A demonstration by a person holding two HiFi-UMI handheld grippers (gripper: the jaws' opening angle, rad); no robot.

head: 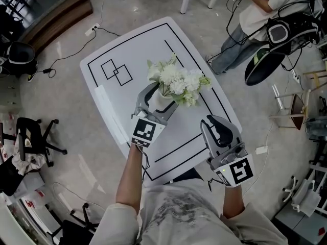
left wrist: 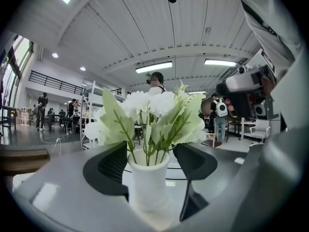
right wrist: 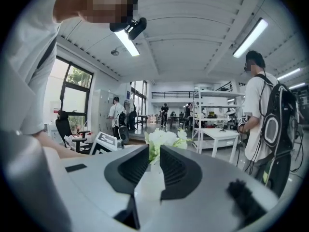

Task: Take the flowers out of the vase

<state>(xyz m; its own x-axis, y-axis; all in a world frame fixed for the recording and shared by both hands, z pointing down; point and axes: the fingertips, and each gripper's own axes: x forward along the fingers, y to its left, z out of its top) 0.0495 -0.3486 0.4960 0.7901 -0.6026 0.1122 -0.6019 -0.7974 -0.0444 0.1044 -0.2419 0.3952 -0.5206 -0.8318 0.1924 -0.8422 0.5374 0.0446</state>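
Vase [left wrist: 147,187] with flowers [left wrist: 149,108] stands between half-open jaws of left gripper [left wrist: 150,154]; right gripper [right wrist: 154,154] narrow, empty.

Head view: flowers [head: 179,81] cover vase [head: 161,105] mouth; left gripper [head: 164,95] fingers [head: 144,97] hide its sides. Right gripper view: own fingers [right wrist: 179,170] block the vase, only flowers show through the gap. Left gripper view: vase foot blurred, merges into left gripper body.
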